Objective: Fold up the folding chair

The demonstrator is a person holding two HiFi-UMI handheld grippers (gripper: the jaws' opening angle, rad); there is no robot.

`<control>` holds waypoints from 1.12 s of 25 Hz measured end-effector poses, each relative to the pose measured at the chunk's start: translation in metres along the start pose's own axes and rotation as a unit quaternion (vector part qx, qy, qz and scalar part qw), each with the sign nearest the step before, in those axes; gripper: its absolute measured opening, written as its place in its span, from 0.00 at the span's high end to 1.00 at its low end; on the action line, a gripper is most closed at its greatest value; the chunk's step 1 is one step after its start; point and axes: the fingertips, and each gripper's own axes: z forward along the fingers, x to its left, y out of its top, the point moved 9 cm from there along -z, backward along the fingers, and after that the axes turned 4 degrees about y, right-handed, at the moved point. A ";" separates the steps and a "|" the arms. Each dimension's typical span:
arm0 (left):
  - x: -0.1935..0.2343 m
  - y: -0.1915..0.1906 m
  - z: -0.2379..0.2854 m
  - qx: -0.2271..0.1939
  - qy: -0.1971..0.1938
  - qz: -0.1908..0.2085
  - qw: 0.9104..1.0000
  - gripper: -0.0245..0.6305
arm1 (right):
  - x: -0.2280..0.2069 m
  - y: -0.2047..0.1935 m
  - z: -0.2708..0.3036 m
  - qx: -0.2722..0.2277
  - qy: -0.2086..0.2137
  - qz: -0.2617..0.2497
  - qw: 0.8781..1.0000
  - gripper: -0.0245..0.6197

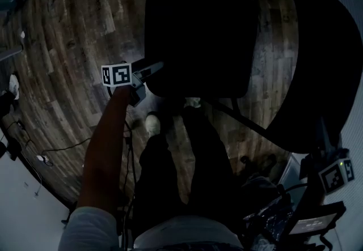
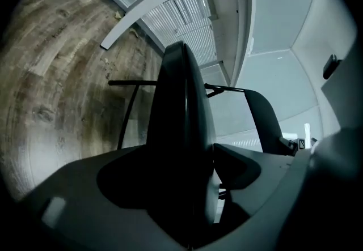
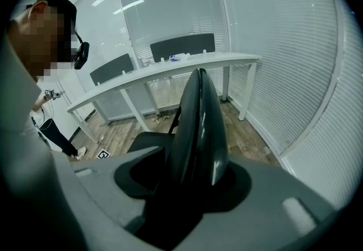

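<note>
The folding chair stands unfolded on the wooden floor. Our left gripper straddles the left edge of its seat, jaws apart with a gap showing. Our right gripper has its jaws clamped on the rim of the backrest.

**Three cameras, one chair**

My head view looks steeply down onto the folding chair and wood floor. Both gripper views sit hard against a chair panel, edge-on at centre. The left faces floor and glass wall, the right a desk.
</note>
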 end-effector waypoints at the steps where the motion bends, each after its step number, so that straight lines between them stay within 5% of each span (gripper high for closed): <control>1: 0.000 -0.002 0.003 0.004 -0.010 -0.003 1.000 0.40 | 0.000 0.000 -0.001 0.001 -0.001 -0.001 1.000 0.66; 20: -0.007 -0.008 0.018 0.039 -0.033 -0.015 0.999 0.45 | -0.004 0.005 0.001 -0.004 0.020 0.014 1.000 0.71; 28: -0.043 -0.007 0.012 0.042 -0.040 -0.019 0.998 0.52 | 0.007 0.023 -0.020 -0.005 0.007 0.023 1.000 0.79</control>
